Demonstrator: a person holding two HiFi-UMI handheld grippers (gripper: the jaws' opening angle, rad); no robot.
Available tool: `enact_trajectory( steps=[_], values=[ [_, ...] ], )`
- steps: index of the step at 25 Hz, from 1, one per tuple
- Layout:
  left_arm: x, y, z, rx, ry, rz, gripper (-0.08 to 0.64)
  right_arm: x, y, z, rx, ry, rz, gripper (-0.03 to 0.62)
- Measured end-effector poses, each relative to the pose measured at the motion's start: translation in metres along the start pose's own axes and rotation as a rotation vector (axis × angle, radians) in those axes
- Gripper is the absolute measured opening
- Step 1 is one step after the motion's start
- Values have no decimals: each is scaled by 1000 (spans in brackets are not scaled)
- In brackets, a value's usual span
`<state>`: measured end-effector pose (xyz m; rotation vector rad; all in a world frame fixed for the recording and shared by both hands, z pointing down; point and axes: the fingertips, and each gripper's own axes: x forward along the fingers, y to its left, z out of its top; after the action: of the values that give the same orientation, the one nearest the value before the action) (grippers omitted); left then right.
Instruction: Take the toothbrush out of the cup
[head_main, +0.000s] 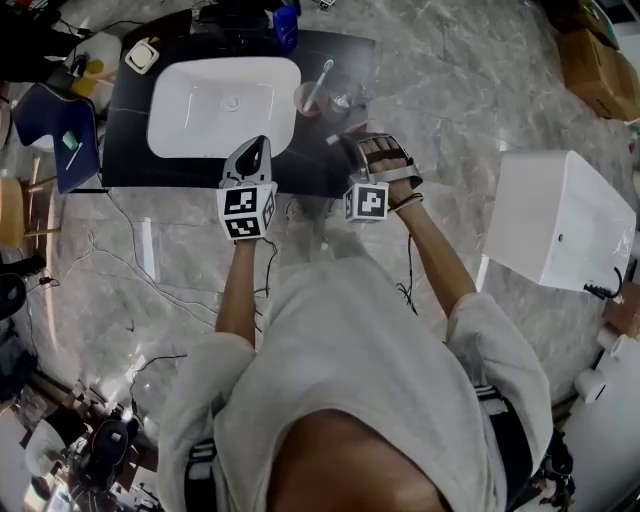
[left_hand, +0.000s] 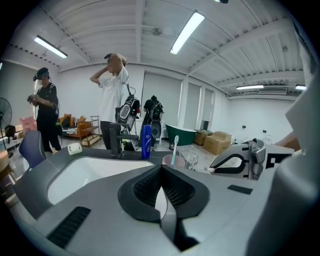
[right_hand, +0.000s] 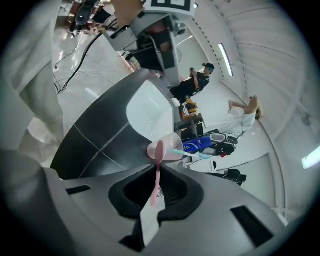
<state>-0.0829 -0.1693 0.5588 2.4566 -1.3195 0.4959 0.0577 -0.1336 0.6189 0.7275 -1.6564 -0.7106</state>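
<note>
A pink cup (head_main: 306, 99) stands on the dark counter (head_main: 130, 140), to the right of the white sink (head_main: 222, 105). A teal-and-white toothbrush (head_main: 320, 82) leans in it. My right gripper (head_main: 348, 140) hovers just in front of the cup, shut on a thin pink toothbrush (right_hand: 156, 180) whose head points at the cup (right_hand: 170, 148); the teal toothbrush (right_hand: 192, 154) still sits inside. The left gripper (head_main: 260, 142) is held over the sink's front edge, shut and empty. In the left gripper view, the cup (left_hand: 169, 160) and its brush (left_hand: 174, 149) show beyond the jaws (left_hand: 161, 167), with the right gripper (left_hand: 235, 164) beside them.
A clear glass (head_main: 347, 98) stands right of the cup. A blue bottle (head_main: 285, 25) and black faucet (left_hand: 112, 137) are behind the sink, and a white soap dish (head_main: 142, 55) at its far left. A blue chair (head_main: 60, 125), a white basin (head_main: 560, 215) and cardboard boxes (head_main: 595, 65) surround the counter.
</note>
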Motion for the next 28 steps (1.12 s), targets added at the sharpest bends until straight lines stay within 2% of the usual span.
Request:
enact_trajectory(
  steps=[4, 14, 21, 28],
  values=[
    [-3, 8, -6, -14, 5, 13, 26, 15, 9, 8, -82, 7, 28, 37],
    [-9, 16, -20, -43, 31, 38, 26, 55, 40, 28, -149, -2, 130, 37],
    [-9, 24, -28, -57, 52, 53, 26, 83, 61, 32, -250, -15, 185, 38],
    [-9, 32, -29, -59, 53, 68, 26, 92, 66, 33, -266, -24, 202, 40]
  ],
)
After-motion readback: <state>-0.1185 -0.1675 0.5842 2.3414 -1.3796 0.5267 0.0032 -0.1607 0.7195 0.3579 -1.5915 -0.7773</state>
